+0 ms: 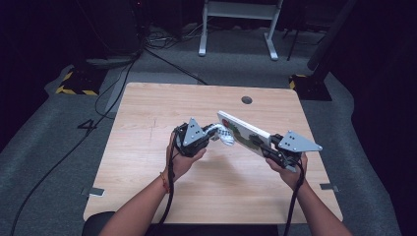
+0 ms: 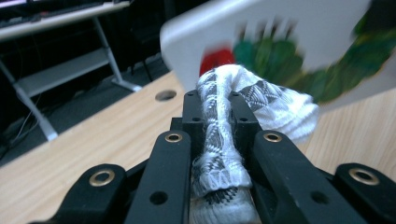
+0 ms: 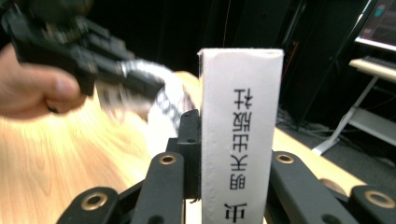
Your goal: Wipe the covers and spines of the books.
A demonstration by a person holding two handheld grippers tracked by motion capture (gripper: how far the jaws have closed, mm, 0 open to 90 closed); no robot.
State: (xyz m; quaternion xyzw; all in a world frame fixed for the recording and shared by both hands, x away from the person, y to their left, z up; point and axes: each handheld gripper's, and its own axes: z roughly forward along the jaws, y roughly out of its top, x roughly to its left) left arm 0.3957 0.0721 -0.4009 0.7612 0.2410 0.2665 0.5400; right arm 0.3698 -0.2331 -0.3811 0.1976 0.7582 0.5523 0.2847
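Left claw [image 1: 212, 132]: pinching a white patterned cloth [image 1: 226, 135], bunched between the jaws and bulging past the tips, pressed against the printed face of the book [image 1: 244, 132]. Right claw [image 1: 265, 147]: clamped on the near end of that white book, spine with printed characters upright between the jaws. Book held tilted on edge above the wooden surface [image 1: 147, 147], between both hands, right of centre.
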